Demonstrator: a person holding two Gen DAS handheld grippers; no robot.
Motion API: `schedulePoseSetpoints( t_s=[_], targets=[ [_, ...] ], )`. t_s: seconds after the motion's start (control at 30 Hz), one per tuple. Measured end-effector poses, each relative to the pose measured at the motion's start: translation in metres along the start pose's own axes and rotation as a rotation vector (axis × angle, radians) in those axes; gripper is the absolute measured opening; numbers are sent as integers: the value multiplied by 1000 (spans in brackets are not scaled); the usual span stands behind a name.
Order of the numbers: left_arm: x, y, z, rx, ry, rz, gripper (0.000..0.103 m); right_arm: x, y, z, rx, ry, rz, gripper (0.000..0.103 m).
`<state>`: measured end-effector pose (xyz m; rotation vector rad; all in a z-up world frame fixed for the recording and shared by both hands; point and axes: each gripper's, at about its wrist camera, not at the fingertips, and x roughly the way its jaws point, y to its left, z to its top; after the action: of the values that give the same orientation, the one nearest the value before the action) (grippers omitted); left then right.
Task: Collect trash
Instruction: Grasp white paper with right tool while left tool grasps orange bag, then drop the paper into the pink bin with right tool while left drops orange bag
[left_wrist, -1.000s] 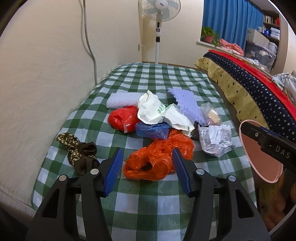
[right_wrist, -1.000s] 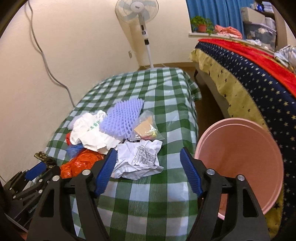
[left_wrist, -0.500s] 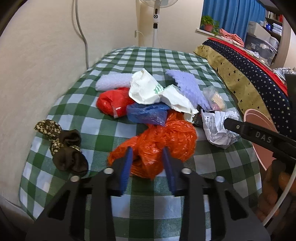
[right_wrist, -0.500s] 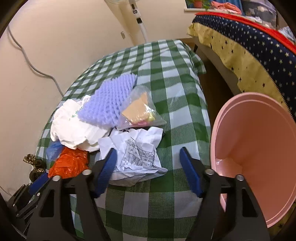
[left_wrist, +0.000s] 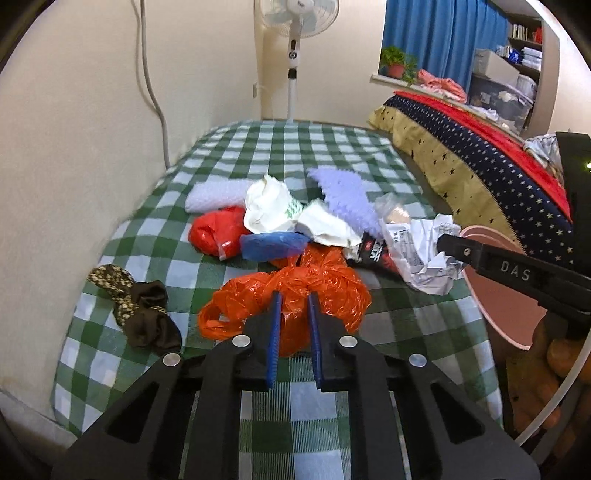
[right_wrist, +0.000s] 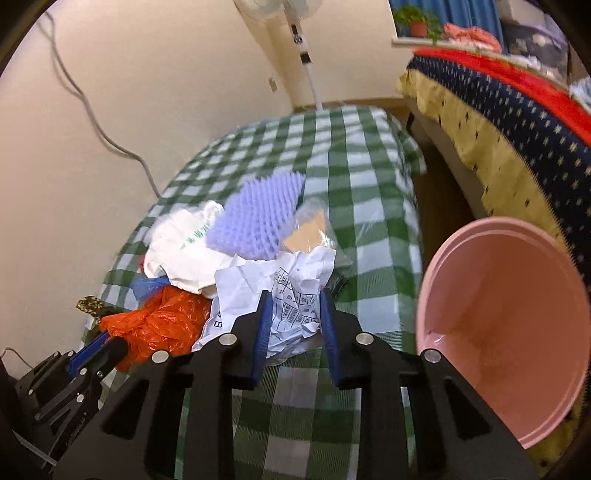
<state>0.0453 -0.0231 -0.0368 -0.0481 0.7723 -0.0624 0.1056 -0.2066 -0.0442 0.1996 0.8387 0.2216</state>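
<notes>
A pile of trash lies on the green checked mattress (left_wrist: 295, 155). My left gripper (left_wrist: 293, 301) is shut on the orange plastic bag (left_wrist: 325, 288), which also shows in the right wrist view (right_wrist: 162, 321). My right gripper (right_wrist: 293, 301) is shut on the crumpled white printed paper (right_wrist: 291, 291), which also shows in the left wrist view (left_wrist: 421, 254). The pink bin (right_wrist: 502, 306) stands to the right of the mattress, its mouth tilted toward me. Other trash includes a red bag (left_wrist: 218, 232), a blue bag (left_wrist: 273, 245), a white bag (left_wrist: 269, 205), purple foam (right_wrist: 258, 214) and a clear bag (right_wrist: 310, 229).
A brown patterned sock bundle (left_wrist: 136, 310) lies at the mattress's left front. The wall (left_wrist: 74, 147) with a hanging cable borders the left side. A standing fan (left_wrist: 293, 55) is at the far end. A bed with a starred cover (left_wrist: 480, 166) runs along the right.
Both grippers moved forward and closed from open: the left onto the orange bag, the right onto the crumpled paper.
</notes>
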Motion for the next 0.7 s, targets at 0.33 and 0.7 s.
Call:
schedulePoseSetpoints(
  t_s=[0.33,0.7],
  targets=[
    [-42,4,1,-7,-91,-20,13,-69,-7,-9,-49,-119,-88,27],
    [-92,6,4,21,-222,1,13,-121,-11,-14,-50,-199,-105,27]
  ],
)
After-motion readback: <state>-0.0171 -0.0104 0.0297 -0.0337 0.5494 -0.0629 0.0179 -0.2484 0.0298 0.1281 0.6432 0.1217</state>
